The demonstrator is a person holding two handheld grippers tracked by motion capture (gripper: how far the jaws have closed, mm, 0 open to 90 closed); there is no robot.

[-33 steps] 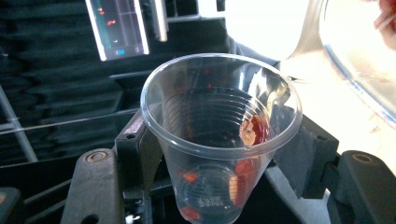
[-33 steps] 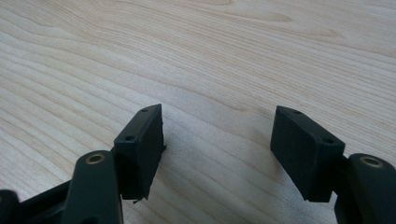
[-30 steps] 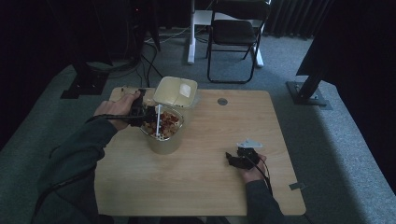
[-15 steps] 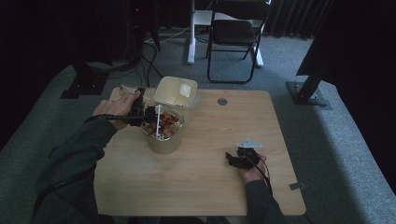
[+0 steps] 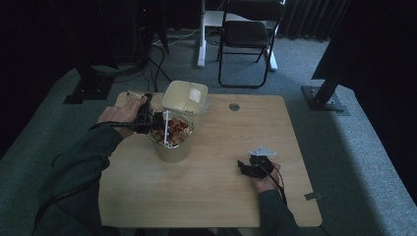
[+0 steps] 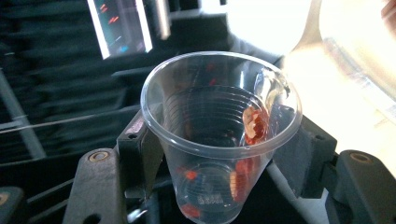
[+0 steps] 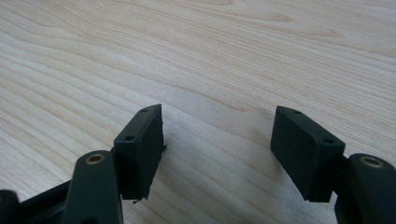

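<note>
High view, far L: person's left hand (image 5: pixel 119 114) on the left gripper (image 5: pixel 156 121), reaching in over the L-rear part of the wooden table (image 5: pixel 211 196). Gripper sits just over the rim of a big clear container (image 5: pixel 172 142) full of red/orange/brown snack pieces (image 5: pixel 177 125); container's pale lid (image 5: pixel 185 97) stands flipped open behind it, w/ a white label on the inside. Left gripper view: jaws pinched on a clear plastic cup (image 6: pixel 219 135), pads pressing its sides approx mid-height; cup mouth faces the cam, tilted. A few red/orange bits (image 6: pixel 254 123) cling to the inner wall near the rim, a few more near the bottom; otherwise cup is mostly empty. Bright blurred lid/container at upper R of that view. Center-rear of table: small round grey grommet (image 5: pixel 234 106), well apart from container. R side, toward front edge: right hand (image 5: pixel 265 183) holds the right gripper (image 5: pixel 248 166), grey three-cornered plate on top, cable trailing back along the wrist. Right gripper view: jaws spread wide, nothing between them, just bare wood grain (image 7: pixel 233 60) close below. Beyond table: dark folding chair (image 5: pixel 248 39), grey carpet, black stand bases L and R.
</note>
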